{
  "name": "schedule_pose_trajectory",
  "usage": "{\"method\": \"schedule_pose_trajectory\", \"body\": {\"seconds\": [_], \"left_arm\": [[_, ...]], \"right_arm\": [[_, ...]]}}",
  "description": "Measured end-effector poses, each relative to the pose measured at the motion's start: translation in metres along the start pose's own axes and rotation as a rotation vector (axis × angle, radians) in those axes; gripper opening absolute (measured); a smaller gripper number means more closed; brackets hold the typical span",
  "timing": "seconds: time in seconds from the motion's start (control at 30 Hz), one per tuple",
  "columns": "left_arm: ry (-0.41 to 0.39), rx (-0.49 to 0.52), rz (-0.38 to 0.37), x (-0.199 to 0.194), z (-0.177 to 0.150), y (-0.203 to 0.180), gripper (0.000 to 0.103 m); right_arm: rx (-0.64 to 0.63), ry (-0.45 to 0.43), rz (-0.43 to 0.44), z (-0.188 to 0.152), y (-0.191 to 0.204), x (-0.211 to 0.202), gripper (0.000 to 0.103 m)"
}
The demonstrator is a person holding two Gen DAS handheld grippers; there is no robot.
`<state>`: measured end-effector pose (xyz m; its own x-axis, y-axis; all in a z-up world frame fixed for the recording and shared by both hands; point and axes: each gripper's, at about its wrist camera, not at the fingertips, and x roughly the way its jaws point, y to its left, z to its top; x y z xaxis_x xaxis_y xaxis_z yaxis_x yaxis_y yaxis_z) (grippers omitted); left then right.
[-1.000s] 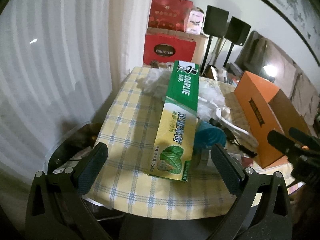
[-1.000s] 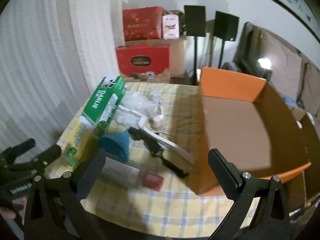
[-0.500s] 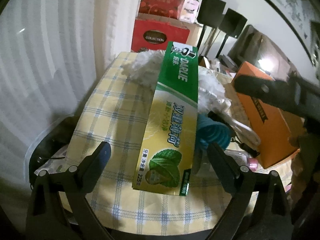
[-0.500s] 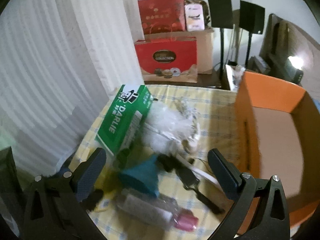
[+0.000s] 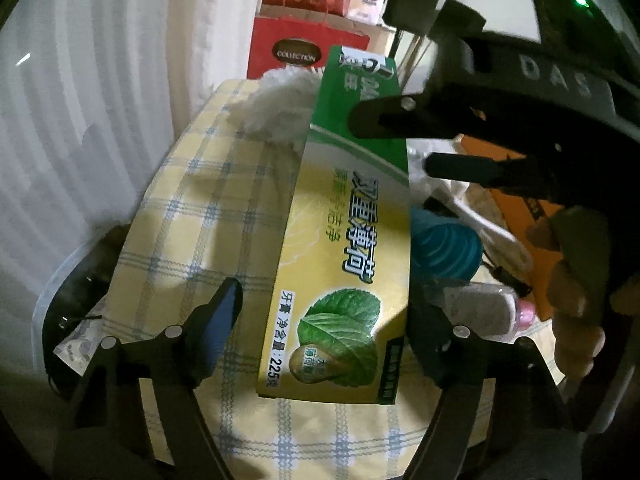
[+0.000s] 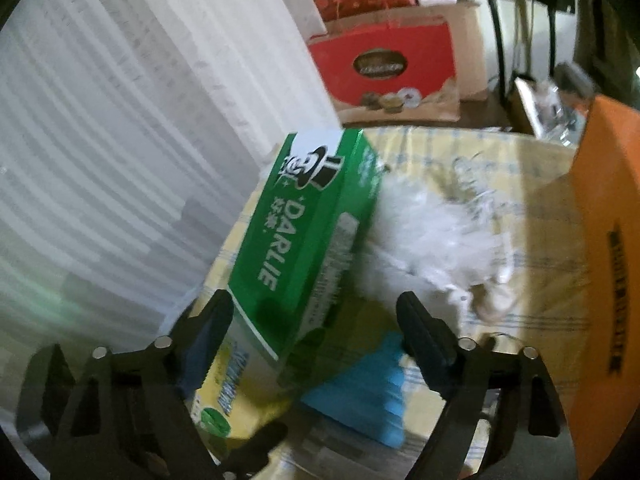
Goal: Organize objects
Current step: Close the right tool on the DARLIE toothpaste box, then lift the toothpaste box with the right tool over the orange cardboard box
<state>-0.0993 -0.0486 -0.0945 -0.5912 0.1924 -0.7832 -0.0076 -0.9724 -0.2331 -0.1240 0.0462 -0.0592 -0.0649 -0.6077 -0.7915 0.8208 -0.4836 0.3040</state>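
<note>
A long green and yellow Darlie toothpaste box point(image 5: 352, 236) lies tilted on the yellow checked tablecloth point(image 5: 192, 216), its far end resting on a white fluffy duster point(image 5: 280, 108). My left gripper point(image 5: 324, 320) is open, its fingers either side of the box's near end. My right gripper point(image 6: 316, 328) is open around the box's green end point(image 6: 304, 236); it shows in the left wrist view point(image 5: 400, 140) above the box. An orange cardboard box point(image 6: 608, 240) stands at the right.
A teal ribbed cup point(image 5: 444, 248), a small pink-capped bottle point(image 5: 484, 308) and a white-handled tool point(image 5: 480, 220) lie right of the toothpaste box. Red gift boxes point(image 6: 384, 60) and speaker stands are behind the table. A white curtain point(image 5: 80, 120) hangs at the left.
Both grippers have closed in on the toothpaste box. The right gripper swung left from the orange box to over the green end. The left gripper moved forward around the near end.
</note>
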Motion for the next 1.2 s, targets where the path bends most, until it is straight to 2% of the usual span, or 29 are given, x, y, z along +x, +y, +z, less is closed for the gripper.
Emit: {"method": "schedule_pose_trajectory", "body": {"seconds": [0.17,0.37,0.63,0.97,1.2], "left_arm": [[0.028,-0.002,-0.02,0.008,-0.003,0.0,0.058],[0.008,0.0,-0.016,0.013,-0.002,0.0,0.056],[-0.048,0.015,-0.031,0.002,-0.002,-0.006,0.054],[-0.103,0.048,-0.044,-0.027,0.002,-0.024,0.053],[-0.123,0.087,-0.053,-0.046,0.012,-0.054,0.053]], "right_arm": [[0.02,0.038,0.039,-0.001,0.001,0.013,0.083],[0.031,0.072,0.114,-0.003,0.009,0.021,0.073],[0.019,0.066,0.112,-0.003,0.017,0.011,0.07],[0.002,0.028,0.122,-0.004,0.027,-0.03,0.069],[0.006,-0.003,0.111,-0.001,0.021,-0.064,0.069]]}}
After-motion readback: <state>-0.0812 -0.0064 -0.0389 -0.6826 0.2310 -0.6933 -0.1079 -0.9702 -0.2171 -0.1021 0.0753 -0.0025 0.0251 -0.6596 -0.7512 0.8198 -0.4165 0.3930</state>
